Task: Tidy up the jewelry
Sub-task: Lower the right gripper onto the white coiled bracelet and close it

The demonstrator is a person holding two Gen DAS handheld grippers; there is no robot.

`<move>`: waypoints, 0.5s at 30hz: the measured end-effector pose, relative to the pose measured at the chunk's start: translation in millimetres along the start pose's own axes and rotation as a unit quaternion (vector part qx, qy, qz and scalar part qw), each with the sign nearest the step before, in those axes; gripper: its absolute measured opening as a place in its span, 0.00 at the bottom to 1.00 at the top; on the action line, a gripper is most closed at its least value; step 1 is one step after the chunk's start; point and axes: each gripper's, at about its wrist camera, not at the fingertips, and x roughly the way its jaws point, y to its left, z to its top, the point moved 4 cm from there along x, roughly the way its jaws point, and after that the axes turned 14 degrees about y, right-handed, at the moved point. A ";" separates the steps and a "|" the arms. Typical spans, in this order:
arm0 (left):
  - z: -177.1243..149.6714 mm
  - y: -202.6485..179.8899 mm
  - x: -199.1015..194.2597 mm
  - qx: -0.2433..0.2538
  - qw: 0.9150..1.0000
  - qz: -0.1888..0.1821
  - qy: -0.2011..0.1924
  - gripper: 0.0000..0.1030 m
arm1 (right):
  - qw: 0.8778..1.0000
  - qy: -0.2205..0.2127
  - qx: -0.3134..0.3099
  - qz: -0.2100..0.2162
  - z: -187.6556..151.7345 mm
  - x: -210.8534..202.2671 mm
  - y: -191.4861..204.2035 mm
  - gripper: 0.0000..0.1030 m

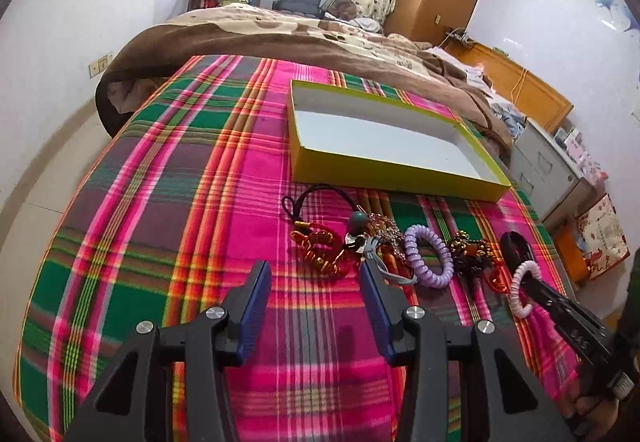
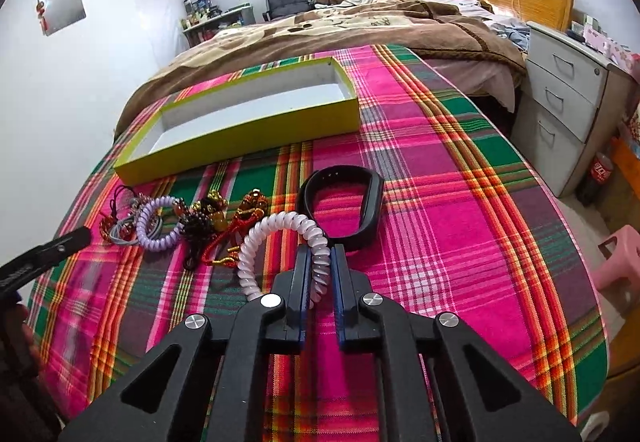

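A shallow yellow-green box point(image 1: 384, 164) point(image 2: 256, 122) with a bare white bottom lies on the plaid cloth. In front of it sits a row of jewelry: red and gold charms point(image 1: 320, 246), a purple coil bracelet point(image 1: 428, 256) point(image 2: 156, 226), dark bead charms point(image 1: 472, 254) point(image 2: 204, 218), a black band point(image 2: 344, 202) and a pale pink coil bracelet point(image 1: 524, 288) point(image 2: 280, 238). My right gripper point(image 2: 320, 254) is shut on the pink coil bracelet. My left gripper point(image 1: 316, 274) stands open just short of the red charms, nothing between its fingers.
The plaid cloth point(image 2: 460, 202) covers a rounded surface that drops off at its edges. Behind it lies a bed with a brown blanket point(image 1: 280, 38). A grey drawer cabinet point(image 2: 568, 98) stands to the right, a pink stool point(image 2: 620, 262) beside it.
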 end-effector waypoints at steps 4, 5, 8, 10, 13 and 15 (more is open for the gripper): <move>5.5 -1.7 12.3 -0.003 1.000 0.015 0.010 0.44 | 1.000 -0.005 0.005 0.006 1.0 -3.6 -3.4 0.09; 6.6 -0.7 16.2 -0.004 1.000 0.024 0.013 0.44 | 1.000 -0.006 0.004 0.007 1.5 -4.3 -2.9 0.09; 9.5 -1.1 21.0 -0.002 0.999 0.034 0.014 0.44 | 1.000 -0.009 0.004 0.012 1.9 -5.2 -1.8 0.09; 10.5 -2.9 22.4 0.005 0.999 0.043 0.015 0.44 | 1.000 -0.011 0.001 0.015 2.8 -6.1 0.5 0.09; 13.0 -4.6 24.9 0.010 0.998 0.054 0.019 0.44 | 1.000 -0.014 -0.002 0.021 3.7 -7.6 4.2 0.09; 13.9 -5.2 26.5 0.012 0.998 0.063 0.020 0.43 | 1.000 -0.015 -0.005 0.022 4.4 -7.1 6.1 0.09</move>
